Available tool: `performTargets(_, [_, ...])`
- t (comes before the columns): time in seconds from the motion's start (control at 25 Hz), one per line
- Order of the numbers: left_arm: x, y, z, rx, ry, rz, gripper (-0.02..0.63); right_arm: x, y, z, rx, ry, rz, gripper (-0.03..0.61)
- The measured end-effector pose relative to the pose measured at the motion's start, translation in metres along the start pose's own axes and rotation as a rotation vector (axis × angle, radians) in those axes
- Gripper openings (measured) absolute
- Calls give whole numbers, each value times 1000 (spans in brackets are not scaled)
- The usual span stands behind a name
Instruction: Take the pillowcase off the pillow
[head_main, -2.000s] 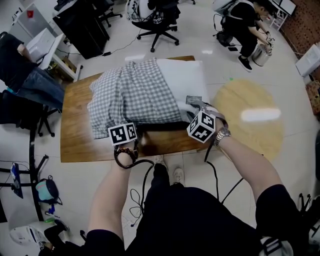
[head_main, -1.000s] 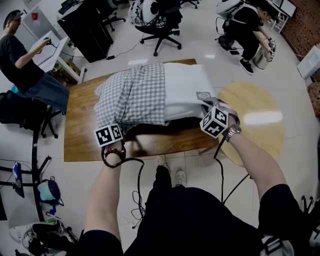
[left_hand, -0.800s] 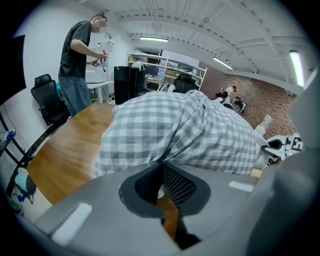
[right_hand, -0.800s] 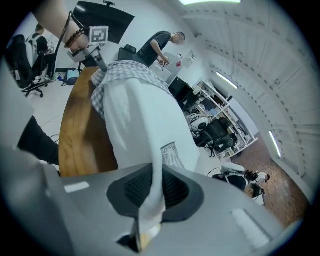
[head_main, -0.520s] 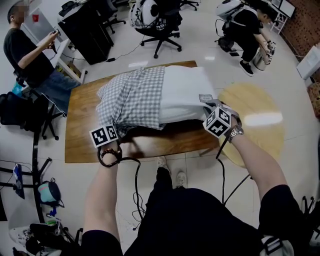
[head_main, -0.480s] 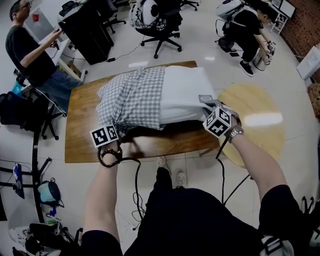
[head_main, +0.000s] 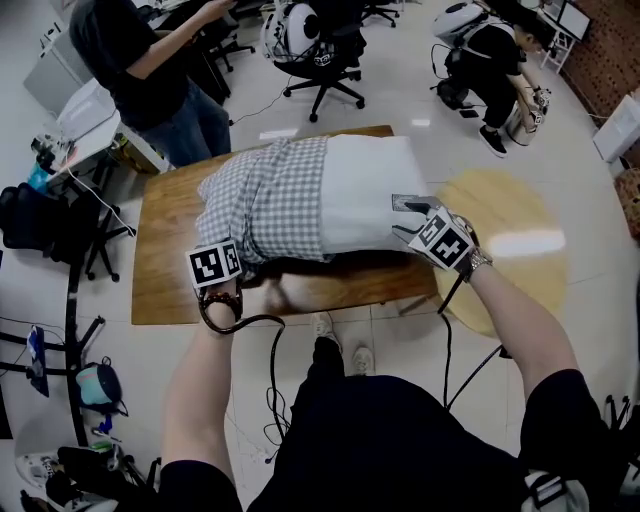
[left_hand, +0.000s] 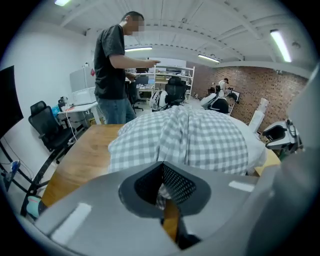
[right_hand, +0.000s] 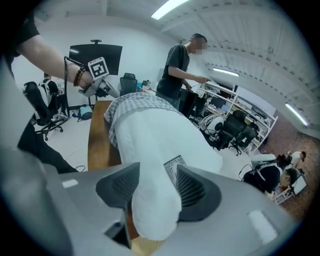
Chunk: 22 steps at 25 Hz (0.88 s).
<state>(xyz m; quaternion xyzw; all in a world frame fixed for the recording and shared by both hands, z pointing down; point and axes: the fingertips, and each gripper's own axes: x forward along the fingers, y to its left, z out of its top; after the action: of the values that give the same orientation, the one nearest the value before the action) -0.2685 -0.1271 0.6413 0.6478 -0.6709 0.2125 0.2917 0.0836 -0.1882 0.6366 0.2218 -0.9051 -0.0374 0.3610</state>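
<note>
A white pillow (head_main: 370, 190) lies on the wooden table (head_main: 160, 260), its left half still inside a grey-and-white checked pillowcase (head_main: 270, 200). My left gripper (head_main: 240, 268) is at the pillowcase's near edge, shut on a fold of the checked cloth (left_hand: 200, 140), which is pinched between the pads at my left gripper (left_hand: 161, 192). My right gripper (head_main: 405, 215) is at the pillow's near right corner. Its jaws have just been opening, and the white corner (right_hand: 150, 140) still bulges between the jaws of my right gripper (right_hand: 152, 187).
A person (head_main: 150, 60) stands at the table's far left corner. A round pale wooden table (head_main: 510, 240) is close on the right. Office chairs (head_main: 320, 40) and a crouching person (head_main: 490, 50) are beyond. A black chair (head_main: 40, 215) stands at the left.
The left gripper has lifted with the pillowcase edge. The right gripper has rolled and its jaws have spread round the pillow corner. The person at the left has walked up to the table.
</note>
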Motion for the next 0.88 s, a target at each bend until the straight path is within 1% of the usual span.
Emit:
performTargets(0.2, [-15,-22,12,46,-35,-18,9,-14,5,5,7,-18,-18,230])
performTargets(0.32, [-22,-34,20,91,-46,-21,11,-22,4,11,3,-28,-32,230])
performTargets(0.44, [-24,-45,29,118,-53,-36,23,-26,3,18,9,-37,-37,230])
performTargets(0.64, [-23,-62,47,155,-50,-74,61,-23,-5,30,6,-34,-38,230])
performTargets(0.88, [-15,-74,87,217,-54,-132,118,-8,-21,62,12,-36,-28,230])
